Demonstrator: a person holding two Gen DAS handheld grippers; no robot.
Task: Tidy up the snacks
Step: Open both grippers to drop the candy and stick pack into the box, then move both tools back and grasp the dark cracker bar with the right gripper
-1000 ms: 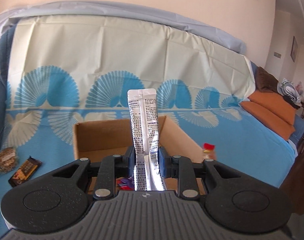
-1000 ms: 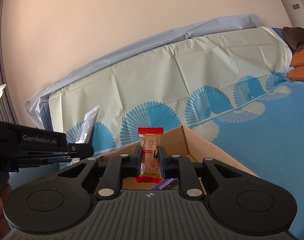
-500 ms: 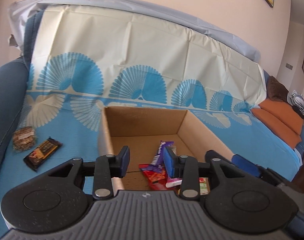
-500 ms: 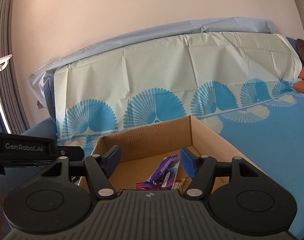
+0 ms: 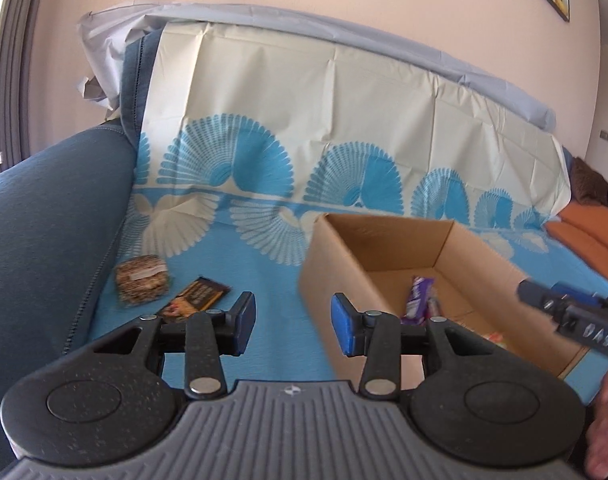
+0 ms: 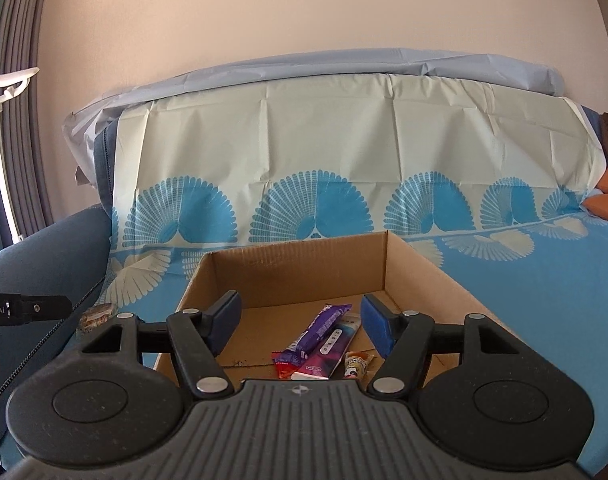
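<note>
Both opening, nothing between: left gripper (image 5: 291, 322) hovering with dark bar (image 5: 194, 300) at 10 o'clock, right gripper (image 6: 299, 320) over cardboard box (image 6: 295, 276), purple bar (image 6: 322, 328) inside.

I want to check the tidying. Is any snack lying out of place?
Yes. Two snacks lie outside the cardboard box, on the blue cover to its left: a brown speckled packet and a dark bar. The other snacks are inside the box. Nothing looks spilled or damaged.
</note>
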